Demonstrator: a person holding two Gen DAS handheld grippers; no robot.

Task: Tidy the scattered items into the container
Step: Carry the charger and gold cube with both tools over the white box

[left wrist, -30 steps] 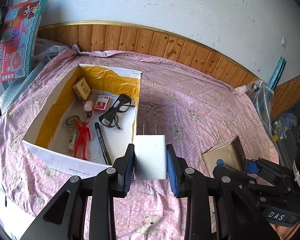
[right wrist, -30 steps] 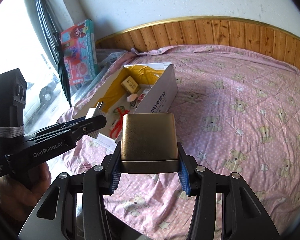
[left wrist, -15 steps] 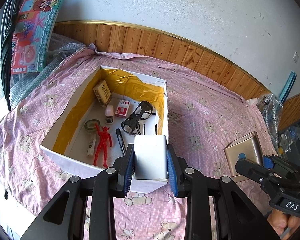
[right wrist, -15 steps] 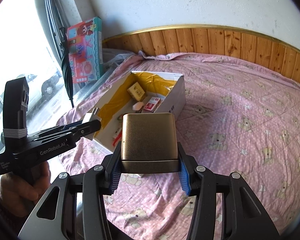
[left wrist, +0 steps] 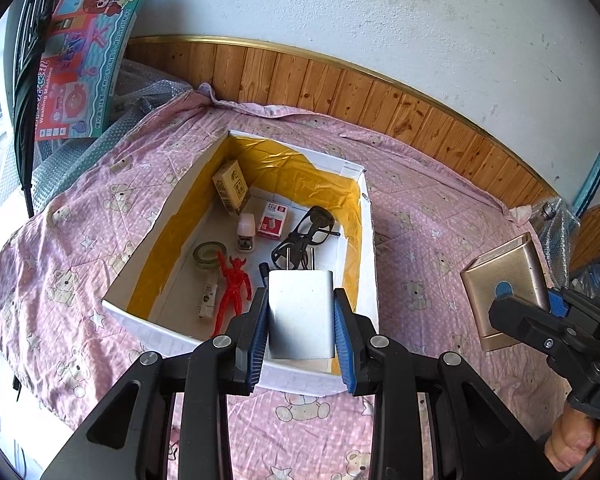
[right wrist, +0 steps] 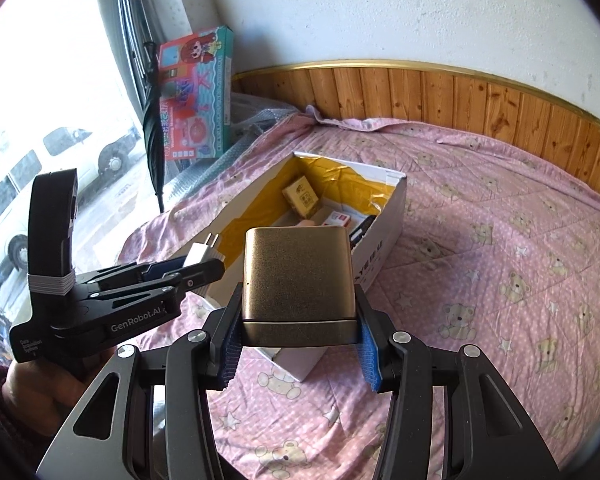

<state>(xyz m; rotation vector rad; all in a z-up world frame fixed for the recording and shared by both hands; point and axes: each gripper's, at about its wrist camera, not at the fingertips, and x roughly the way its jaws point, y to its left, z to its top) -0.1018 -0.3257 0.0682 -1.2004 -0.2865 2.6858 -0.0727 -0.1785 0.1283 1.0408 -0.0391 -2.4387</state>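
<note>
A: Pink bedspread (left wrist: 420,240) fills the frame. White box (left wrist: 370,264) with yellow lining, centre, holds glasses (left wrist: 304,232), red figure (left wrist: 232,288), tape roll (left wrist: 208,252).

B: Left gripper (left wrist: 302,316), lower centre: fingers clamp white charger (left wrist: 300,312), prongs up, over the box's near edge.

A: Right gripper (right wrist: 298,328) grips gold case (right wrist: 298,276), centre of its view.

Both my grippers are clamped tight right now. My left gripper (left wrist: 302,316) is pinching from both sides, tilted slightly downward, and my right gripper (right wrist: 299,334) is squeezed shut too, held level just beside it. My hand (right wrist: 40,390) wraps the left handle.
</note>
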